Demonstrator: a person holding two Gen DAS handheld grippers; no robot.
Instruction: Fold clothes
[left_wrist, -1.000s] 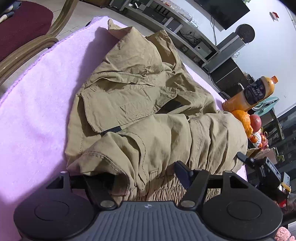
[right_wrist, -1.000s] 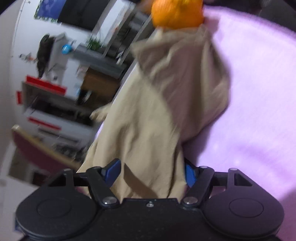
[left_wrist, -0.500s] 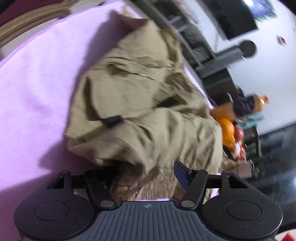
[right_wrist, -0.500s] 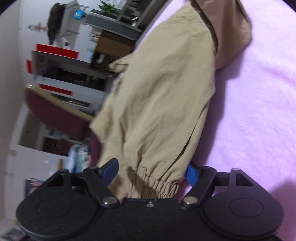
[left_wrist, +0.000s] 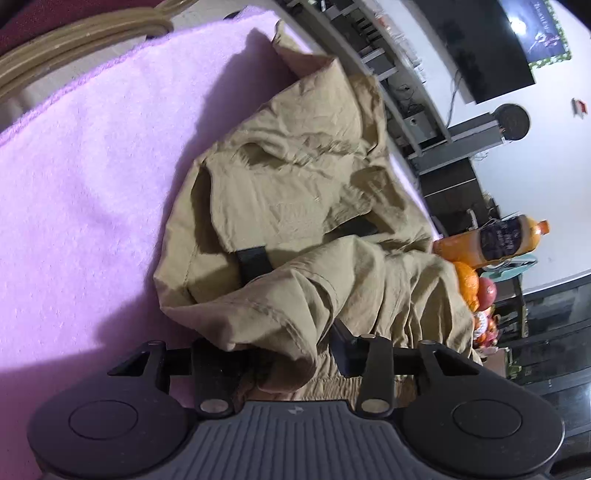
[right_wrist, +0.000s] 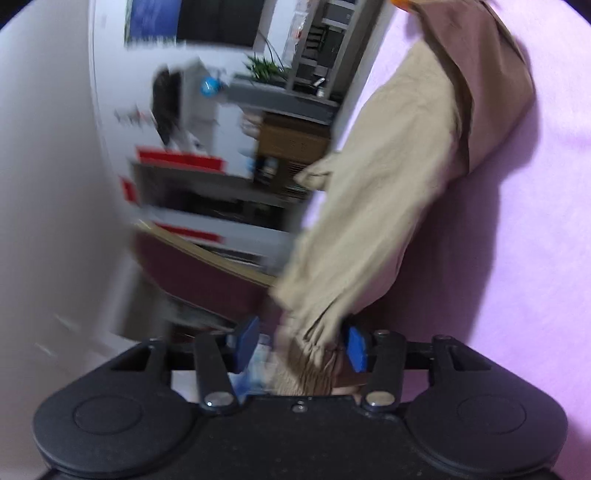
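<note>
Trousers (left_wrist: 295, 206) stretch lengthwise away from both closing tools, left (left_wrist: 273, 354) and right (right_wrist: 301, 345), each enclosing gathered hem.

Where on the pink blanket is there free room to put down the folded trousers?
Free: the wide blanket patch between the trousers and the wooden chair; in the right wrist view, the blanket beside the hanging leg. Crowded: the far end, where bottle and fruit stand.

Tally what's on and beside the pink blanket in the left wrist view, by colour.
Khaki: 1, the trousers
Orange: 2, the juice bottle and the orange
Red: 1, the apple
Total: 4
</note>
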